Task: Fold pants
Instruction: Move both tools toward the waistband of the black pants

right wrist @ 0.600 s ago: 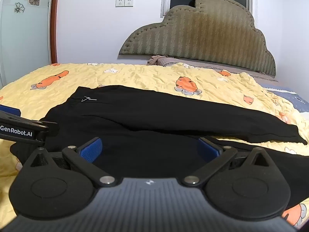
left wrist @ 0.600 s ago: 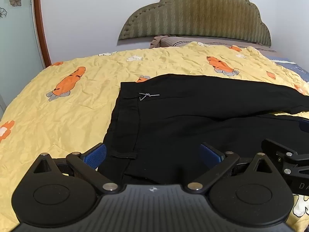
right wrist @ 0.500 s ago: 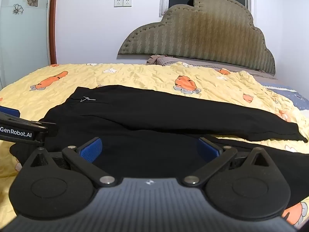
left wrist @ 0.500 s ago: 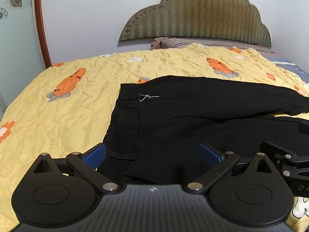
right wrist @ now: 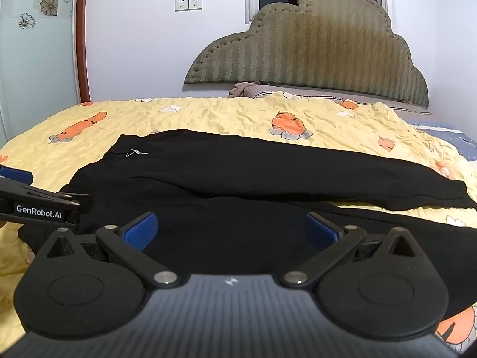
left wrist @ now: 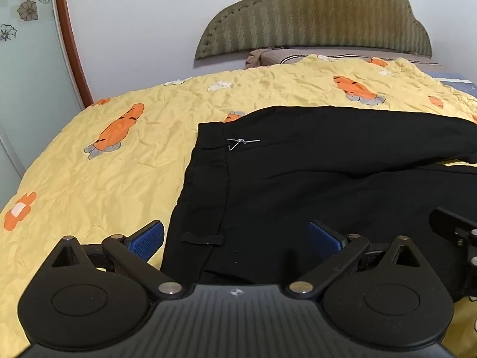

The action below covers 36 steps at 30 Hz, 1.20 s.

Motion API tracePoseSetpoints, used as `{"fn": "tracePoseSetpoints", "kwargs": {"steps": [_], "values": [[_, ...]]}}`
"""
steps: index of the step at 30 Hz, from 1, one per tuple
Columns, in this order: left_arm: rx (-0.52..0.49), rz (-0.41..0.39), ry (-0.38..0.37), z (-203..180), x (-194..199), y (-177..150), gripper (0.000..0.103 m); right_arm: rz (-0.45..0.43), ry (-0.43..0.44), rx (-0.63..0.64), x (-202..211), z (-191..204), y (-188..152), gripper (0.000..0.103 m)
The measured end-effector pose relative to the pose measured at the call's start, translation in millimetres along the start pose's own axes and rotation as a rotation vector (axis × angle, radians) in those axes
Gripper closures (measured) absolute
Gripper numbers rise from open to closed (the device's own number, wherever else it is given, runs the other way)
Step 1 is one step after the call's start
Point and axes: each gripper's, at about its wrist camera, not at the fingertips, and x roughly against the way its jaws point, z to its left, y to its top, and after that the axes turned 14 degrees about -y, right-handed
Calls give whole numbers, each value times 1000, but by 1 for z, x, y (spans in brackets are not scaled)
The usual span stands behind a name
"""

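Black pants lie flat on the yellow bedspread, waistband to the left, legs running right; they also show in the right wrist view. A small silver clip sits near the waistband. My left gripper is open, low over the near waistband corner with its belt loop. My right gripper is open, low over the near leg. Each gripper shows at the edge of the other's view: the right one, the left one.
The yellow carrot-print bedspread covers the bed. An olive padded headboard and a pillow stand at the far end. A glass door with a wooden frame is on the left. A blue cloth lies at the far right.
Both grippers have tilted and moved slightly over the near edge of the pants. The pants lie as before. Both stay open.
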Motion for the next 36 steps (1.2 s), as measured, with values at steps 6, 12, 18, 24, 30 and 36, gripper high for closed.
{"fn": "tracePoseSetpoints", "kwargs": {"steps": [6,12,18,24,30,36], "values": [[1,13,2,-1,-2,-2,0,4,3,-2,-1,1,-1,0],[-8,11,6,0,-3,-1,0,-30,27,10,1,1,-3,0],[-28,-6,12,5,-4,7,0,-133,93,64,3,-4,2,0],[-24,9,14,7,-15,16,0,-94,135,25,-11,-15,19,0],[-34,9,20,6,-25,24,0,-60,112,20,-24,-10,24,0],[-26,16,20,11,-36,31,0,-94,119,69,-33,-2,29,0]]}}
